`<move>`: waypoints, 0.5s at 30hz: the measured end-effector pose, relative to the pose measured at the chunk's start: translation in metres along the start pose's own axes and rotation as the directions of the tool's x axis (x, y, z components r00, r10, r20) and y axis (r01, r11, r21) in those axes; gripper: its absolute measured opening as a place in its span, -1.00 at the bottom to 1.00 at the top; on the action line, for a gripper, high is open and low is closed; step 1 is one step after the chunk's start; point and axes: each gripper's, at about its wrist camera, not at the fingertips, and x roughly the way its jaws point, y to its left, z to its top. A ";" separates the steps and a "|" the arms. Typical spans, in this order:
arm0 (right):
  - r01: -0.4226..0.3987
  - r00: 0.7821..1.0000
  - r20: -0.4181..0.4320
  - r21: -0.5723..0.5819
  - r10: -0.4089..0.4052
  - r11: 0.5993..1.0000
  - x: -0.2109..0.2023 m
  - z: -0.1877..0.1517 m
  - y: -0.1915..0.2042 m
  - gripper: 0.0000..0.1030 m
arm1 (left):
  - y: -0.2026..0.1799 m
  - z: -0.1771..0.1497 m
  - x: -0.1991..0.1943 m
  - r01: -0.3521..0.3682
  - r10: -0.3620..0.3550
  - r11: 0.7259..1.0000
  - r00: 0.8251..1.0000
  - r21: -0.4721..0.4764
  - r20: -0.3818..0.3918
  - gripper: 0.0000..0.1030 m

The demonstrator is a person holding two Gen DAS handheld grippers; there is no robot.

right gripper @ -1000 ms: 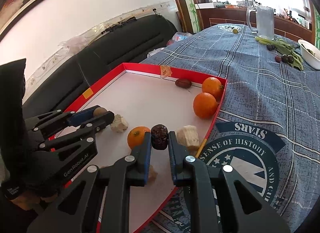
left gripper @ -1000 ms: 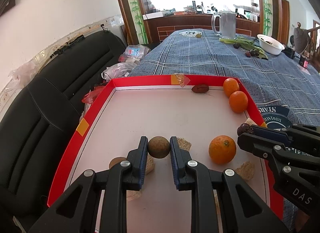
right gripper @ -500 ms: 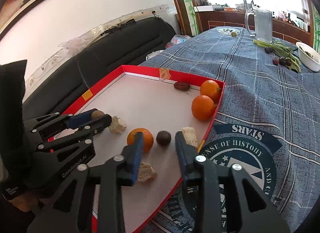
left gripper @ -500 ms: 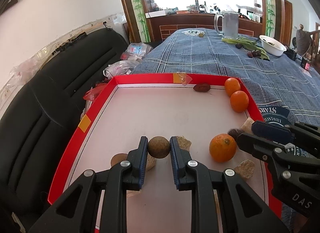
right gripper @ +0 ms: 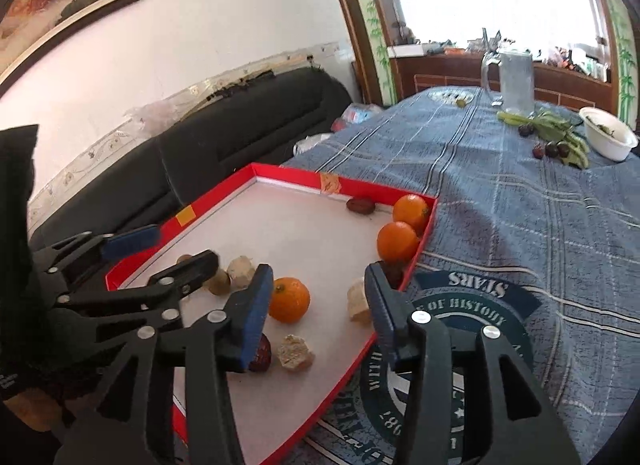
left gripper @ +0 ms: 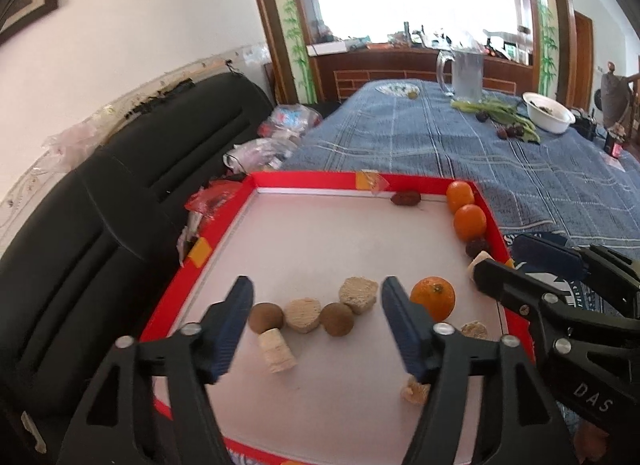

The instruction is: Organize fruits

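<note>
Both tools stand released above the near part of a red-rimmed tray [left gripper: 224, 233], which lies on a table under a blue checked cloth [left gripper: 460, 157]. The left gripper [left gripper: 316, 305] has its jaws spread wide with nothing between them; below the gap, toward the tray's near-left side, lie two round brown fruits [left gripper: 266, 317] and [left gripper: 337, 319], a pale cut chunk [left gripper: 303, 309] touching both, a second chunk [left gripper: 359, 295] just beyond, and a pale cylinder piece [left gripper: 276, 349] nearer. The right gripper [right gripper: 320, 289] is likewise splayed apart and empty, hanging over the near-right part of the tray. Between its fingers sits an orange [right gripper: 289, 300]; a dark red fruit [right gripper: 261, 349] and a crumbly pale piece [right gripper: 295, 352] lie by its left finger, and another pale chunk [right gripper: 357, 301] lies against its right finger at the tray's right rim. Farther along that right edge a small dark fruit [left gripper: 477, 246] rests near the wall, then two oranges [right gripper: 398, 241] and [right gripper: 411, 208] touching in the far-right corner. A dark oblong fruit [right gripper: 361, 205] lies against the far rim. Beyond the tray, at the table's far end, stand a glass mug [right gripper: 514, 81] and a white bowl [right gripper: 608, 137], with green stalks and dark fruits [right gripper: 552, 149] between them.
</note>
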 end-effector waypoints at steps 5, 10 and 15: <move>0.026 0.998 0.053 0.010 -0.027 1.000 -0.027 -0.003 0.002 0.29 | 0.003 -0.002 -0.021 -0.032 0.033 0.999 0.999 -0.016 0.040 0.56; 0.048 0.990 0.130 0.019 -0.050 0.999 -0.064 -0.004 0.008 0.49 | 0.003 -0.005 -0.043 -0.054 0.057 0.998 0.995 -0.034 0.078 0.66; 0.085 0.970 0.226 0.032 -0.090 0.996 -0.109 -0.009 0.017 0.72 | 0.002 -0.012 -0.078 -0.052 0.059 0.997 0.987 -0.048 0.149 0.82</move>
